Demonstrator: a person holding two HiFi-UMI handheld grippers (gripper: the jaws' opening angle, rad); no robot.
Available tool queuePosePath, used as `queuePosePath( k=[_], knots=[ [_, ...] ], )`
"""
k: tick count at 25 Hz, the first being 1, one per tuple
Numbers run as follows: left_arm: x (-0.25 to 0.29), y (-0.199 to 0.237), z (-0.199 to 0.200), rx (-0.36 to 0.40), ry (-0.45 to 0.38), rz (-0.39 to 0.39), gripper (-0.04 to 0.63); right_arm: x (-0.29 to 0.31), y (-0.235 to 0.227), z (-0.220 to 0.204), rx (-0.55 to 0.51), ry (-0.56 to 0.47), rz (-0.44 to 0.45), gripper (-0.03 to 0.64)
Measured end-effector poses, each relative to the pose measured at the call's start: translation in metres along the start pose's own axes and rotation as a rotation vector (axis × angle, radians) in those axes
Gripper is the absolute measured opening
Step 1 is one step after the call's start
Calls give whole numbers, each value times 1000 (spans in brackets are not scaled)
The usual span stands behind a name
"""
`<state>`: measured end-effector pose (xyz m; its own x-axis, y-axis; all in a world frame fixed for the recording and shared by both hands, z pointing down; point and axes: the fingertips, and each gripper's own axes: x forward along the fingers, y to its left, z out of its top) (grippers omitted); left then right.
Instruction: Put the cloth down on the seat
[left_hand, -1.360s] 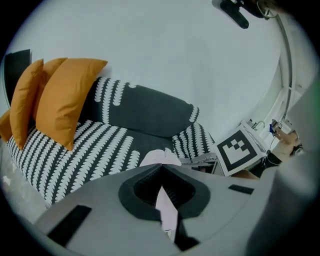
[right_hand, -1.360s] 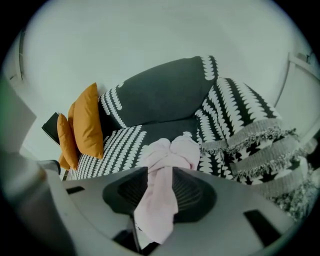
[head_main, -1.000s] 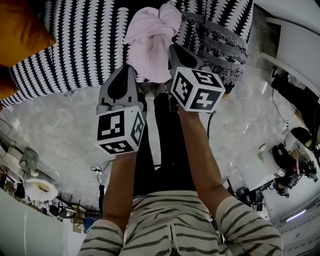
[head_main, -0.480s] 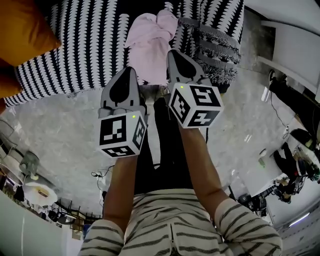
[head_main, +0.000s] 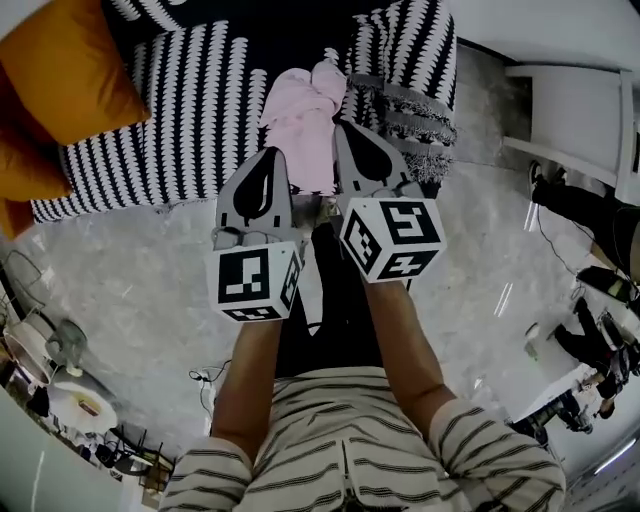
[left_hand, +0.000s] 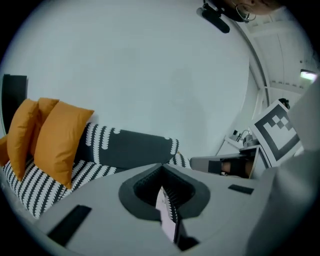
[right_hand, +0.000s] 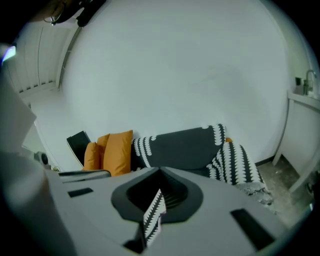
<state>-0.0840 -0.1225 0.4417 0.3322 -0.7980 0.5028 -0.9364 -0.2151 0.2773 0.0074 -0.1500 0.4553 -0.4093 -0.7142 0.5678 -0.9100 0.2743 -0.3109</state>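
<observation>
Cloth, pink and crumpled, lies on the striped seat; left claw and right claw (both just beside it) are closed, empty.

You work in home-like living room: sofa under black-white patterned cover, orange cushions at its end, plain white wall behind, glossy marble-look floor before it, white furniture at side.

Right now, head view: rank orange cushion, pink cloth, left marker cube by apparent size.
1. orange cushion, partly out of frame
2. pink cloth
3. left marker cube: near-tie with cloth, nearer the camera
</observation>
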Motion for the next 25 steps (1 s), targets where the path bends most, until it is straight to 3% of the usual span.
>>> queuePosePath(
  k=[11, 16, 25],
  knots=[
    [-69, -34, 100, 54, -152, 7, 3, -77, 52, 81, -68, -115, 67, 13],
    [-100, -42, 157, 49, -249, 18, 3, -112, 81, 135, -115, -213, 105, 12],
    [-164, -66, 258, 121, -407, 6, 3, -180, 127, 226, -170, -381, 117, 12]
  ],
)
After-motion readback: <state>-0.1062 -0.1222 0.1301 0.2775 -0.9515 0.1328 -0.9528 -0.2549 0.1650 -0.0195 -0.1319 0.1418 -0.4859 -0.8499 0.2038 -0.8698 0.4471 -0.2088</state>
